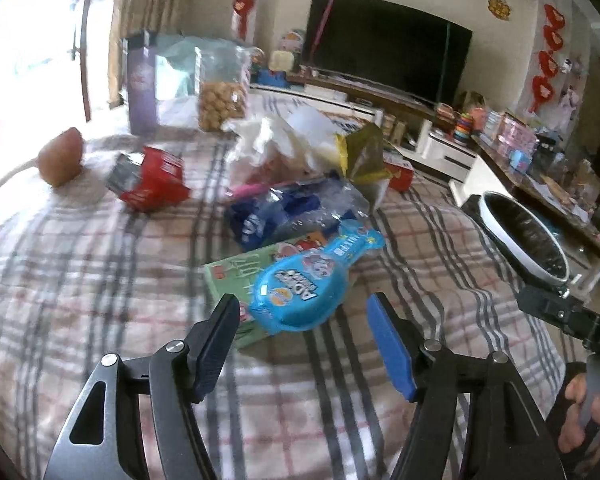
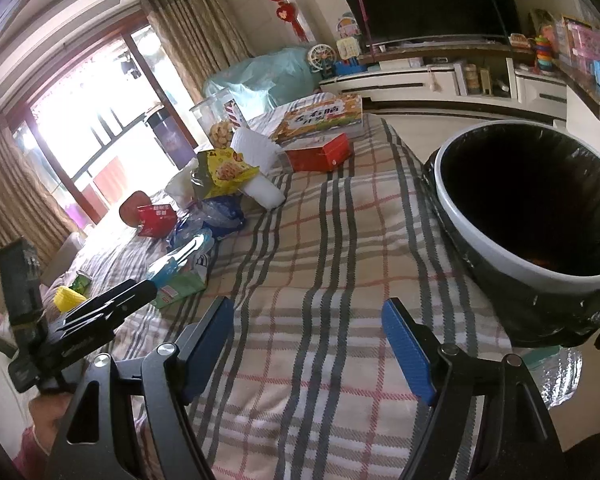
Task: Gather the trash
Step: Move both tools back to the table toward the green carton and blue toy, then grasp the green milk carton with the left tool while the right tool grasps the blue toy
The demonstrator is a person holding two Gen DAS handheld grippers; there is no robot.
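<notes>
My left gripper (image 1: 302,304) is open and empty, just short of a light blue snack wrapper (image 1: 304,284) that lies on a green carton (image 1: 236,276). Behind them lie a blue-and-clear plastic bag (image 1: 288,212), a yellow-green packet (image 1: 364,156), white plastic bags (image 1: 276,140) and a red box (image 1: 152,180). My right gripper (image 2: 308,312) is open and empty over the plaid cloth (image 2: 324,240), left of the bin (image 2: 532,216), a white-rimmed bin with a black liner. The same trash pile (image 2: 204,216) lies far left in the right wrist view. The bin (image 1: 524,236) also shows at the right in the left wrist view.
A jar of round snacks (image 1: 220,96), a purple box (image 1: 140,80) and a brown pear-shaped object (image 1: 60,156) stand at the back. A red box (image 2: 320,152) and an orange printed box (image 2: 320,116) lie at the far end. A TV (image 1: 384,44) and its cabinet are beyond.
</notes>
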